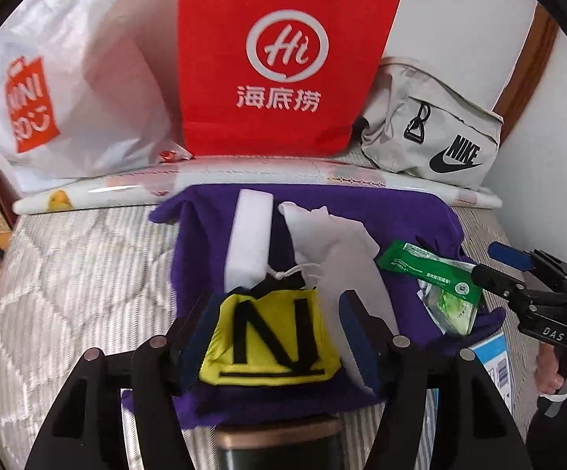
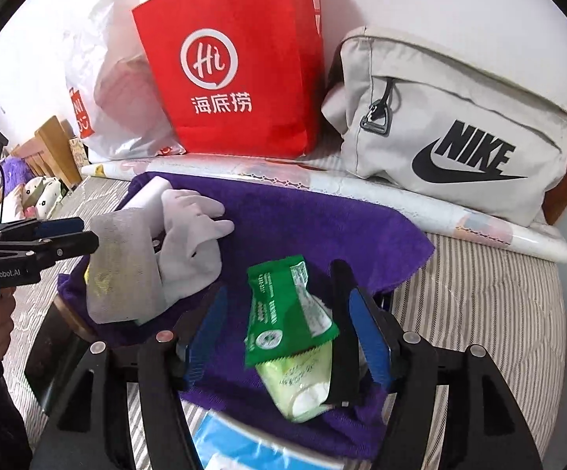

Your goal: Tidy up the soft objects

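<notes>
Looking along the left tongs [image 1: 275, 337], a yellow pouch [image 1: 269, 338] marked with a black "N" lies on the purple towel [image 1: 212, 258] between the spread fingers, which stand released, pads just beside it. A white sock [image 1: 334, 243] and a white sponge block [image 1: 250, 239] lie beyond. Behind stand a red bag [image 1: 275, 58] reading "Hi 海底捞", a white "MINISO" bag [image 1: 83, 90] and a grey "NIKE" bag [image 1: 432, 125].

Along the right tongs [image 2: 283, 337], a green wipes packet [image 2: 283, 313] lies on the towel [image 2: 303, 215] between the released blue pads [image 2: 369, 337], touching neither. The left tool there reads "GenRobot.AI".
</notes>
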Tool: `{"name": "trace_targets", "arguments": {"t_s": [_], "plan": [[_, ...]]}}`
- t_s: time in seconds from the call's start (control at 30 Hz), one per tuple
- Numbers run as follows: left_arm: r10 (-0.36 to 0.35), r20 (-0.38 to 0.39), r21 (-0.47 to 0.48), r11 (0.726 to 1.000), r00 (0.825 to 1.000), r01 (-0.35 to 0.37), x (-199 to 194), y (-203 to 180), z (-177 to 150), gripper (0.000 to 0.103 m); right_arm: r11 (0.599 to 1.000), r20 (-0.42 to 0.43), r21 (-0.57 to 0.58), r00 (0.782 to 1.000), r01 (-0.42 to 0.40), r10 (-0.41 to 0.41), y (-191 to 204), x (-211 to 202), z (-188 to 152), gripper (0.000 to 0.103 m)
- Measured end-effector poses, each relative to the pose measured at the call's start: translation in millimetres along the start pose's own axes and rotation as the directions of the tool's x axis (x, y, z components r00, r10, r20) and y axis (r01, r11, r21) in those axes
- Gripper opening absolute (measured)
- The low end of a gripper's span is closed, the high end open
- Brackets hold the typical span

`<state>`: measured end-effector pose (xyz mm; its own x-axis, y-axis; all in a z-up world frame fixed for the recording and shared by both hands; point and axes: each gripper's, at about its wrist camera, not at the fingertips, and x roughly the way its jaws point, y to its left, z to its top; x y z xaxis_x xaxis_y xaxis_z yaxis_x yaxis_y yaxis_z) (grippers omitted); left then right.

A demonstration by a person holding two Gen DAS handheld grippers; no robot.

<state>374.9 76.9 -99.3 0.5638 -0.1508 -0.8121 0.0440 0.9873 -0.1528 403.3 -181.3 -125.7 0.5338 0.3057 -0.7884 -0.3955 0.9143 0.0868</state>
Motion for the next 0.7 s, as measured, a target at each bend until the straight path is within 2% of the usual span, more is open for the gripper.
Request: {"name": "trace_targets", "arguments": {"t_s": [0.13,0.47,0.57,0.7], "plan": [[-0.008,0.017,0.001,1.000,1.000,0.008,-21.7,-2.2,-9.4,0.069,1.000,0.017,0.015,1.000,-0.005,0.005,8.9,-23.7,-10.1,0.066],[-0.013,0.054,-0.040,0.999,0.998,0.015,-87.3,-1.8,-49.3,0.070,1.000,0.059,0.013,0.998,-0.010,0.009,42.5,-93.4,-46.1,0.068],[-0.010,0.082,-0.026,1.000,0.997,0.012,-112.0,-10.7,-63.7,0.073,1.000,0.081,0.010,0.997,0.005,-0.006,56.0,-117.5,-58.3,0.074],[0.019,0.116,-0.002,1.000,0.993,-0.019,-145.5,-27.3,-85.4,0.084,1.000,0.116,0.007,0.993,0.019,-0.020,74.4,-151.1,-77.5,0.083]]}}
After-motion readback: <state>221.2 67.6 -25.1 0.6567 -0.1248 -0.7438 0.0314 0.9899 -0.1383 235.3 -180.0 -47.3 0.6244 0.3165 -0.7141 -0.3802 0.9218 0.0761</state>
